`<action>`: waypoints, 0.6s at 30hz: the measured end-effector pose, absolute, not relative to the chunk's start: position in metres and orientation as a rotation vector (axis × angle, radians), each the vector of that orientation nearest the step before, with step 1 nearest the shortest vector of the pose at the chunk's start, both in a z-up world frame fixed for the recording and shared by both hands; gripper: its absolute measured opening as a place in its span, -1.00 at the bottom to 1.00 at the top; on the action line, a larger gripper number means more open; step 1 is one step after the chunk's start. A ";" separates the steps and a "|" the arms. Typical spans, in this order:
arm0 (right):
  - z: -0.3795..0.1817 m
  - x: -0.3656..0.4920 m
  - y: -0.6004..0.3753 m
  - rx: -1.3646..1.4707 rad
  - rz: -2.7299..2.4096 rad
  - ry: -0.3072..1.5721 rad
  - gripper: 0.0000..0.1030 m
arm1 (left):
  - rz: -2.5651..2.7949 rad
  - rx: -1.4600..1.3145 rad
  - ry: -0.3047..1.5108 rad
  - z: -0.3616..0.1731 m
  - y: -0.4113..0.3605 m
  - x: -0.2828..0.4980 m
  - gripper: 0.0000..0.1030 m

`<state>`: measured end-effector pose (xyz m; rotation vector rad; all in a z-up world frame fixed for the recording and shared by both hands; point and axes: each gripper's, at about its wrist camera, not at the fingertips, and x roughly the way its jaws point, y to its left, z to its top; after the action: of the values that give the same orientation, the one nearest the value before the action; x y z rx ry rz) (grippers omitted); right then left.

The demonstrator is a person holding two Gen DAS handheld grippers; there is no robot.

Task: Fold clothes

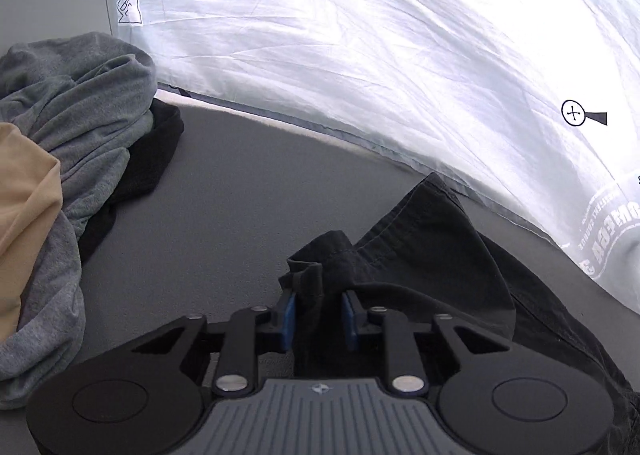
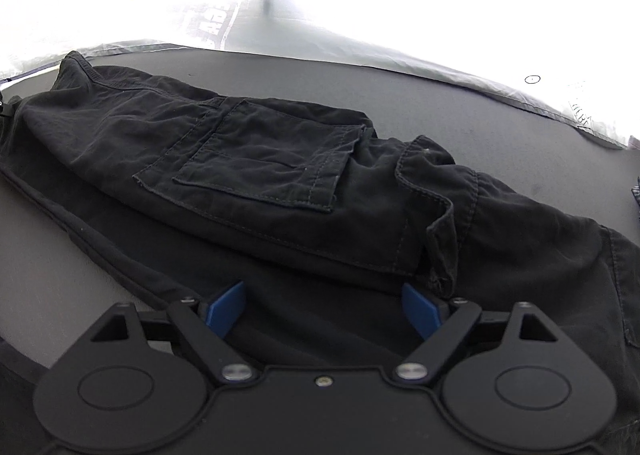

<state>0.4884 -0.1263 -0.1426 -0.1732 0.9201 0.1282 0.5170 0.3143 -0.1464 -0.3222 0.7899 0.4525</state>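
Black cargo trousers [image 2: 280, 159] of soft, creased cotton with a stitched patch pocket lie across the matte grey worktop [image 1: 224, 199], where we see our left tongs [image 1: 319, 315] pinching a bunched fold of their hem. Our right tongs [image 2: 324, 309] stand spread over the cloth, while crumpled grey and tan garments [image 1: 72, 115] heap nearby.

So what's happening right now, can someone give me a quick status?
Left claw shut on black trousers. Right claw open above them. Grey clothes pile off to the side, not in the way.
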 end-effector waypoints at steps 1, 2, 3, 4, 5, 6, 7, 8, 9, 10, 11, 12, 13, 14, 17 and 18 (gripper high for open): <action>-0.142 0.488 -0.125 -0.180 0.129 0.922 0.67 | 0.467 -0.284 0.788 -0.142 0.310 0.515 -0.79; -0.142 0.488 -0.124 -0.189 0.128 0.923 0.67 | 0.467 -0.282 0.780 -0.137 0.309 0.511 -0.80; -0.141 0.486 -0.123 -0.196 0.128 0.923 0.67 | 0.474 -0.288 0.771 -0.131 0.310 0.505 -0.80; -0.140 0.485 -0.122 -0.200 0.128 0.922 0.67 | 0.479 -0.292 0.759 -0.125 0.311 0.497 -0.81; -0.139 0.483 -0.122 -0.203 0.128 0.921 0.67 | 0.484 -0.295 0.748 -0.118 0.311 0.490 -0.82; -0.138 0.480 -0.121 -0.203 0.128 0.920 0.67 | 0.488 -0.297 0.737 -0.112 0.312 0.482 -0.82; -0.136 0.477 -0.121 -0.199 0.128 0.918 0.67 | 0.485 -0.291 0.727 -0.105 0.312 0.474 -0.82; -0.134 0.474 -0.121 -0.195 0.127 0.916 0.67 | 0.482 -0.286 0.718 -0.099 0.311 0.465 -0.82; -0.133 0.471 -0.121 -0.190 0.127 0.913 0.67 | 0.478 -0.288 0.714 -0.096 0.313 0.459 -0.82; -0.131 0.468 -0.121 -0.183 0.128 0.912 0.67 | 0.465 -0.293 0.714 -0.095 0.314 0.454 -0.81; -0.130 0.465 -0.121 -0.177 0.129 0.914 0.67 | 0.453 -0.298 0.715 -0.094 0.315 0.448 -0.80; -0.130 0.462 -0.122 -0.170 0.131 0.915 0.67 | 0.450 -0.311 0.723 -0.096 0.317 0.444 -0.80; -0.129 0.459 -0.122 -0.163 0.133 0.916 0.67 | 0.453 -0.328 0.734 -0.101 0.319 0.442 -0.80; -0.128 0.456 -0.122 -0.159 0.134 0.919 0.67 | 0.454 -0.352 0.739 -0.104 0.322 0.440 -0.80; -0.131 0.449 -0.118 -0.181 0.135 0.925 0.67 | 0.473 -0.394 0.749 -0.114 0.324 0.435 -0.80; -0.131 0.447 -0.117 -0.190 0.134 0.925 0.67 | 0.486 -0.381 0.753 -0.114 0.322 0.437 -0.80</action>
<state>0.4473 -0.1169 -0.1313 -0.1905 0.9252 0.1339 0.4366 0.3221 -0.1142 -0.3813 0.7526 0.4858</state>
